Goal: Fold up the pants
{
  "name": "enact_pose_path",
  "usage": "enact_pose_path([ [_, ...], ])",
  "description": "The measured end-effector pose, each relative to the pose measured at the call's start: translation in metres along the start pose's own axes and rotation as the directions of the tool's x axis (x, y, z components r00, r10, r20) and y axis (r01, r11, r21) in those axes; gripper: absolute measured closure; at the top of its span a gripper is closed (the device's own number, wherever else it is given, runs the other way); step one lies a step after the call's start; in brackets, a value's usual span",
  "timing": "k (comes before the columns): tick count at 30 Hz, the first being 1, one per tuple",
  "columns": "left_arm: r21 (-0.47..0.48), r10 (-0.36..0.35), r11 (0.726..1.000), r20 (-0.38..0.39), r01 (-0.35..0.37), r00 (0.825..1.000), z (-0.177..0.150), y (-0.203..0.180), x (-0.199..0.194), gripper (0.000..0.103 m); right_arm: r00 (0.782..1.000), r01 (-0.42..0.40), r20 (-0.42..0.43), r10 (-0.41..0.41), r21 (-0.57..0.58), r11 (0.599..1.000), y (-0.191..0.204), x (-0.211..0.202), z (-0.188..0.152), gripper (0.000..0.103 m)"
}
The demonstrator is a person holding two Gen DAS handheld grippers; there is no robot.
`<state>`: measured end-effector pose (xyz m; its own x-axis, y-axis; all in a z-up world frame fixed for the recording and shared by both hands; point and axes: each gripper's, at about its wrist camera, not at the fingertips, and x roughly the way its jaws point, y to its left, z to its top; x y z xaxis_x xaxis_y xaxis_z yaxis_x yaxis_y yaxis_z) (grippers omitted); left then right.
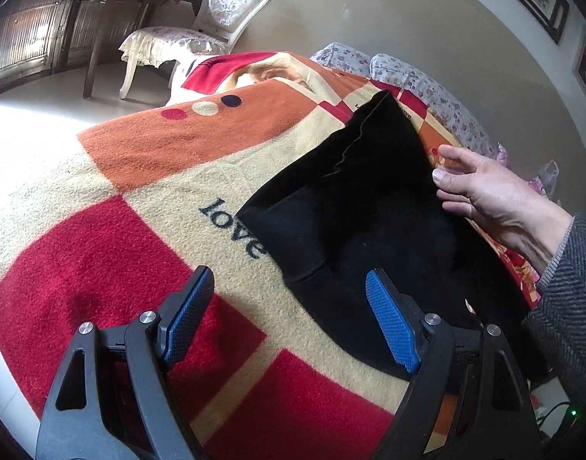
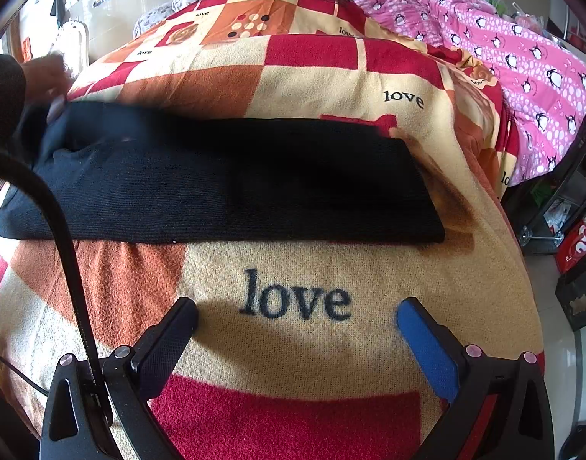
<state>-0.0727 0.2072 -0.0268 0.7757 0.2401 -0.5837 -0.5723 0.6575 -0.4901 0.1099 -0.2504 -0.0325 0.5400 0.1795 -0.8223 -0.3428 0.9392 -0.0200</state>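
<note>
So far the black pants (image 2: 224,180) look folded lengthwise, one leg on the other, lying as a long band across the middle of the right wrist view on the checked "love" blanket (image 2: 293,345). In the left wrist view they run from lower right up toward the centre, with a wavy edge near the top where layers do not quite line up. A bare hand (image 1: 488,195) at the right of that frame touches the cloth's edge — apparently straightening it.

Neither tool holds anything. The left gripper (image 1: 289,314) hangs with jaws wide apart, its right pad over the pants. The right gripper (image 2: 296,329) also gapes, over bare blanket just below the garment.

My judgement: the first fold is done — the crosswise folds that shorten the band are not yet made.
</note>
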Motion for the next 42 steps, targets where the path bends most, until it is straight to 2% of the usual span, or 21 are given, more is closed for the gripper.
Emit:
enact_pose_path([
  [12, -0.045, -0.013, 0.999, -0.029, 0.011, 0.999, 0.002, 0.008, 0.004, 0.021, 1.0, 0.0, 0.0, 0.0, 0.0, 1.0, 0.0, 0.0, 0.001, 0.0],
  [26, 0.019, 0.047, 0.999, -0.028, -0.046, 0.999, 0.0, -0.005, 0.007, 0.021, 1.0, -0.001, 0.008, 0.001, -0.001, 1.0, 0.0, 0.001, -0.002, 0.0],
  [42, 0.035, 0.064, 0.997, -0.033, -0.062, 0.997, 0.0, -0.008, 0.009, 0.021, 1.0, 0.0, 0.008, 0.001, -0.001, 1.0, 0.0, 0.001, -0.002, 0.0],
])
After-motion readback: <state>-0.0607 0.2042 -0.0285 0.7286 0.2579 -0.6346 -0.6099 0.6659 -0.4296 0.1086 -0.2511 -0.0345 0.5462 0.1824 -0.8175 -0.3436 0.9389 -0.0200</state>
